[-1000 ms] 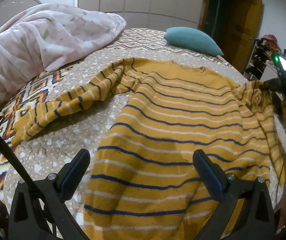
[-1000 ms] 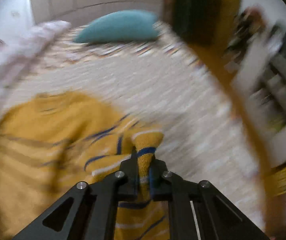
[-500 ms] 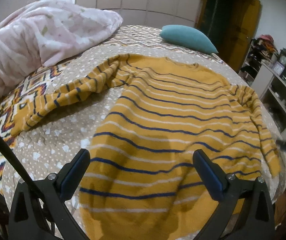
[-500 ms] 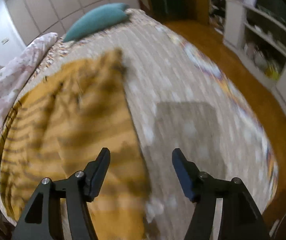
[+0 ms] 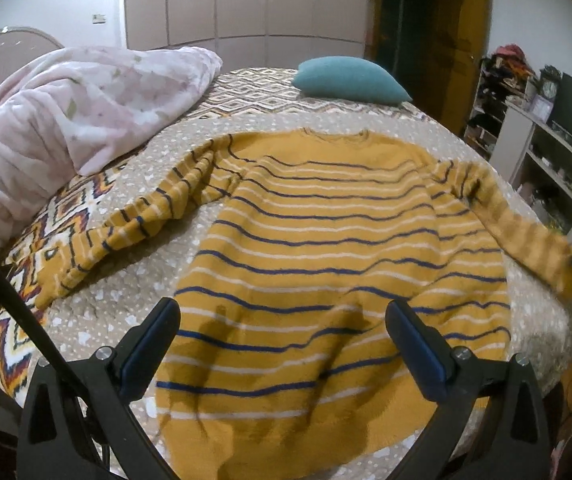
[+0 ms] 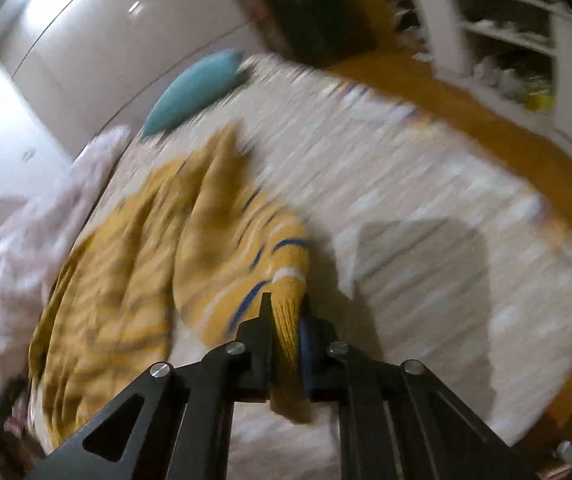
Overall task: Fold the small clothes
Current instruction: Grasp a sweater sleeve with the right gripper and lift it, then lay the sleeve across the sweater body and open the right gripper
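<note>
ITEM: striped sweater (image 5: 325, 232), mustard knit with navy and white bands. It lies face up and mostly flat on the bed (image 5: 98, 312), hem toward the near edge, collar toward the far end where a teal cushion (image 5: 349, 80) sits. One sleeve (image 5: 134, 224) trails out toward the bed's left edge, rumpled. The other sleeve's cuff (image 6: 286, 320) is lifted off toward the right edge.

TONGS: my left gripper (image 5: 282, 344) hangs above the hem, jaws spread wide, nothing between them. My right gripper (image 6: 286, 328) has just snapped shut and is pinching that cuff, with knit bunched between the pads and a tail of it hanging out below.

HANDLING, as I judge it: soft, limp, light, not fragile. The knit looks thick and slightly fuzzy, so it should grip well and is unlikely to slip. It will stretch and sag if I carry it by one point, and the body may drag along the bedcover. Best holds are the ribbed cuffs, hem corners and shoulder seams, where the fabric is doubled and firmer. A pinch at mid-panel would only gather a pucker.

NEIGHBOURS: pink quilt (image 5: 66, 120) heaped at the far left corner, clear of the garment.

MARKINGS: I can read no brand, label or writing on the sweater. The right view is too blurred to check.
</note>
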